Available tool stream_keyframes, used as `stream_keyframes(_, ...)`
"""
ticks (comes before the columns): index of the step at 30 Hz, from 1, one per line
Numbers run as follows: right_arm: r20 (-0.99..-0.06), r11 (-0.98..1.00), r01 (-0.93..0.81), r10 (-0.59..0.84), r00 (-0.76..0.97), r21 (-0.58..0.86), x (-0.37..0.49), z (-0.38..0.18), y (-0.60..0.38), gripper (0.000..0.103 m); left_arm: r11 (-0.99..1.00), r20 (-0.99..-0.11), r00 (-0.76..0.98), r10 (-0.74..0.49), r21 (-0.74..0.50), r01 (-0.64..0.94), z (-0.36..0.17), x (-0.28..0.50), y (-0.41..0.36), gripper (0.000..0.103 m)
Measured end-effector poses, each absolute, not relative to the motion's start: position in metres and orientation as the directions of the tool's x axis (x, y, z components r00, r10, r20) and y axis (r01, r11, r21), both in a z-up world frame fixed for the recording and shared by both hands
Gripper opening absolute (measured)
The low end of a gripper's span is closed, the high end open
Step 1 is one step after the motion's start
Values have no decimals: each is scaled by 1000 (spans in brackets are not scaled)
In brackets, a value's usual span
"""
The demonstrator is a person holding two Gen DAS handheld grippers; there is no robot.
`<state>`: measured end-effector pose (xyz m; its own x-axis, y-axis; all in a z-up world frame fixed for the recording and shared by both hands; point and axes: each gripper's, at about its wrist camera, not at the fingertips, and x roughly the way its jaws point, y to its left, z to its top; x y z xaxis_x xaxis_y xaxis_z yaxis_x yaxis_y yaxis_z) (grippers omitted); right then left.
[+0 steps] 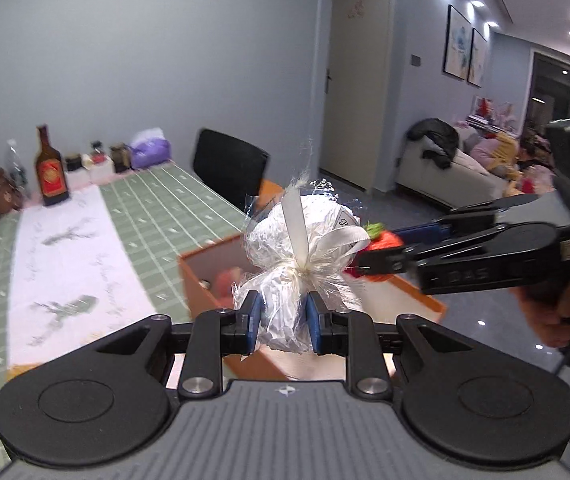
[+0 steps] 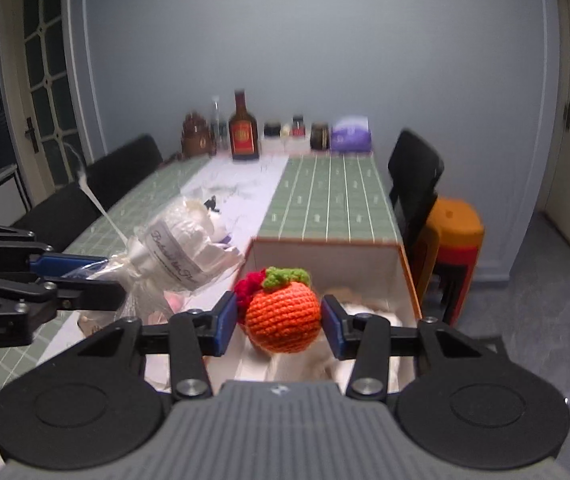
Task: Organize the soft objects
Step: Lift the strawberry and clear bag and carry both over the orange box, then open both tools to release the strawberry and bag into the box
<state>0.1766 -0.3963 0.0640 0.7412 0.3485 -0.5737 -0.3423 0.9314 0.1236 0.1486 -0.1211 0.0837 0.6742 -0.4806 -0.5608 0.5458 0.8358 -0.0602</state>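
Left wrist view: green checked bench (image 1: 157, 208) with brown glass bottle (image 1: 50, 168) at far end; left gripper (image 1: 283, 322) jaws clamped on white cellophane-wrapped bundle tied with cream ribbon (image 1: 301, 240), held above open orange cardboard box (image 1: 213, 276); right gripper (image 2: 281, 326) jaws clamped on orange crocheted ball with green leaf (image 2: 283, 318), over the box interior, just beside the bundle.

Crocheted yarn orange (image 2: 283, 322); glossy cellophane-wrapped bouquet (image 1: 301, 240).
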Motion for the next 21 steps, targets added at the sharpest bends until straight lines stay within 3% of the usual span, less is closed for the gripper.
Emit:
stream_keyframes(5,-683,923,-341,366,632,180,193,41,-416,45,823,-658,588,-470,-86,562,64,167,-156,27)
stream_keyframes(12,-808,933,-350,272,523,87,209,-5,-421,45,814,-771,515,-374,-7,581,26,179,-194,28)
stream_keyframes(21,-884,909,-416,193,427,-2,234,-34,-424,45,775,-855,472,-216,144,615,-10,190,-230,28)
